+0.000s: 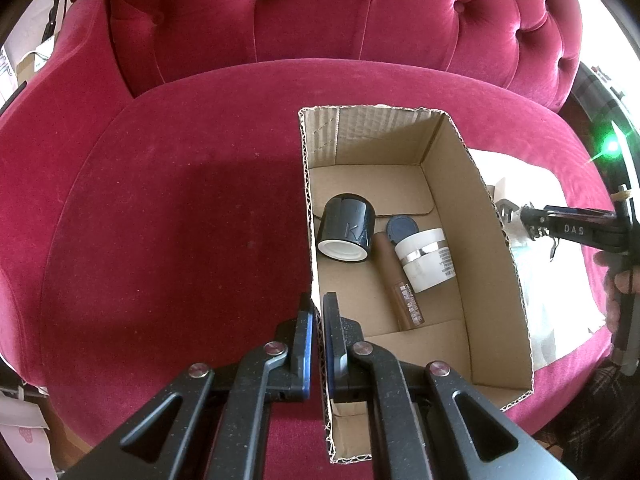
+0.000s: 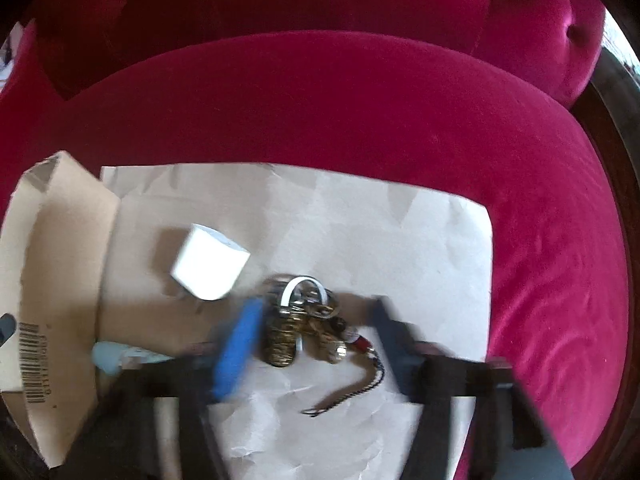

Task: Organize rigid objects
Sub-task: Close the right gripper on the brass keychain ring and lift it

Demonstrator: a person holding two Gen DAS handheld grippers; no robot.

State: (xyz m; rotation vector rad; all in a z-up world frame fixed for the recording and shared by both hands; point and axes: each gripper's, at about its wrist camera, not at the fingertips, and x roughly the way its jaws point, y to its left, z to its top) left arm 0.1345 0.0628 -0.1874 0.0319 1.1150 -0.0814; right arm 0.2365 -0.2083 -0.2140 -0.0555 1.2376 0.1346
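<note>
Foreground, left wrist view: left gripper point(image 1: 318, 334) jaws clamped on the cardboard box point(image 1: 496, 280) wall; jars and a brown tube point(image 1: 402, 282) lie inside. Right wrist view, blurred: right gripper point(image 2: 310, 344) jaws partly open astride a keyring bunch point(image 2: 304, 326) on paper point(image 2: 400, 240), contact indiscernible; box interior hidden at left.

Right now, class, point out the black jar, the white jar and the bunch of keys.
black jar point(image 1: 347, 222), left wrist view, on its dark side wall.
white jar point(image 1: 426, 258), left wrist view, on its silver band.
bunch of keys point(image 2: 298, 330), right wrist view, on the metal cluster.
</note>
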